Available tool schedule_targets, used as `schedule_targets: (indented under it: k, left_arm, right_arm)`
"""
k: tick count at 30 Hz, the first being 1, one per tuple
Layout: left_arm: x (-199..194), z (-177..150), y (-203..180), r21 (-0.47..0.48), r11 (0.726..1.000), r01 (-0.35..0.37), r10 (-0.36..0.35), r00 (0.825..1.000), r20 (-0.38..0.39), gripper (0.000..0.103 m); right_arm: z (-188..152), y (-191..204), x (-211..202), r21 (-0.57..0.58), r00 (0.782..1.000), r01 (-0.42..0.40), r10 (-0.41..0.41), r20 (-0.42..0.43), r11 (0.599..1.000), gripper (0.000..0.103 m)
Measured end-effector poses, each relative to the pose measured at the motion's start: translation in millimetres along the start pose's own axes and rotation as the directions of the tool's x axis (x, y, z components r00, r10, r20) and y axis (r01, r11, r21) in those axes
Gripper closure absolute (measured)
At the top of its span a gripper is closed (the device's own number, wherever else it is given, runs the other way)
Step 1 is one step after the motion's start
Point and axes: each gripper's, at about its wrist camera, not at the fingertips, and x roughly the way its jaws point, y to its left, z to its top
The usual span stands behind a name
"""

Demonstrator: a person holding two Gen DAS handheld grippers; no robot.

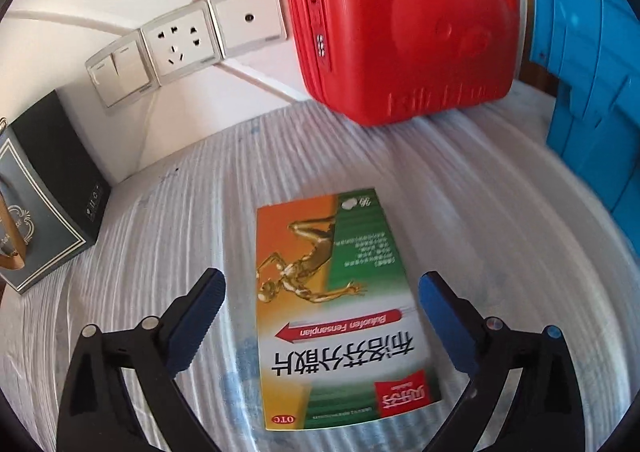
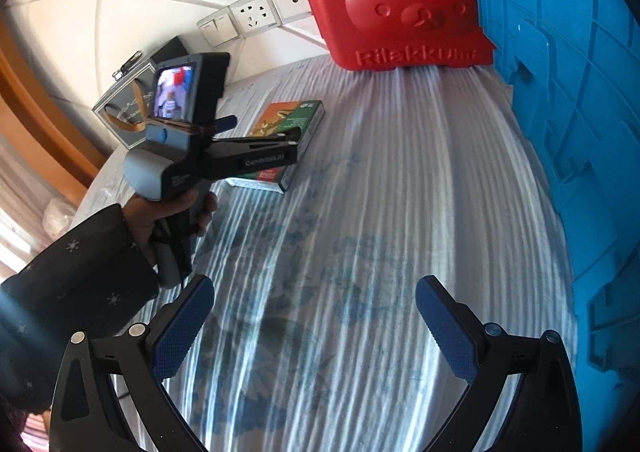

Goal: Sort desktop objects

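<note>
A flat medicine box (image 1: 336, 304), orange and green with a golden running figure, lies on the pale striped cloth (image 1: 160, 252). My left gripper (image 1: 320, 284) is open, its blue-padded fingers on either side of the box without touching it. In the right wrist view the same box (image 2: 292, 119) lies at centre left with the left gripper (image 2: 264, 133) just above it. My right gripper (image 2: 314, 292) is open and empty over bare cloth, nearer the front.
A red bear-faced case (image 1: 400, 23) stands against the white wall at the back, also in the right wrist view (image 2: 396, 3). A blue plastic crate (image 2: 568, 111) fills the right side. A dark gift box (image 1: 44, 187) sits at the left. Wall sockets (image 1: 176, 39) are behind.
</note>
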Motion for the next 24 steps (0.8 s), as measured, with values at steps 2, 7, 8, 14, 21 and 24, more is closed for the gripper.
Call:
schedule_targets:
  k: [2,7,8,14,21,24]
  left_arm:
    - [2.9,-1.6,3.7,-0.029,0.999,0.019,-0.019,1.000,-0.008,0.004]
    - [1.4,-1.2,-0.6,-0.034,0.999,0.020,-0.020,1.000,-0.013,0.004]
    - [-0.1,-0.9,-1.1,-0.027,1.000,0.013,-0.014,1.000,-0.009,0.004]
    - [-17.9,1.2,6.7,-0.036,0.999,0.011,-0.010,1.000,0.024,0.004]
    - [-78.1,-14.6,58.7,-0.171,0.973,-0.153,0.159,0.987,0.024,0.004]
    - [-100.1,-29.1,85.2,-0.232,0.957,-0.175,0.183,0.983,0.011,0.004]
  right_arm:
    - [0.0,1.6,-0.4,-0.008,1.000,0.000,0.000,0.000,1.000,0.001]
    - [0.9,3.8,-0.1,-0.005,1.000,-0.007,0.007,-0.002,1.000,0.001]
    - [1.5,4.0,0.4,-0.003,1.000,-0.008,0.008,-0.002,1.000,0.001]
    - [10.4,3.6,6.7,0.026,1.000,0.007,-0.008,0.026,1.000,0.001]
    - [59.5,20.3,44.1,0.046,0.997,0.039,-0.042,0.068,0.998,0.001]
    - [90.4,36.7,79.7,0.034,0.999,0.038,-0.039,0.024,0.999,0.001]
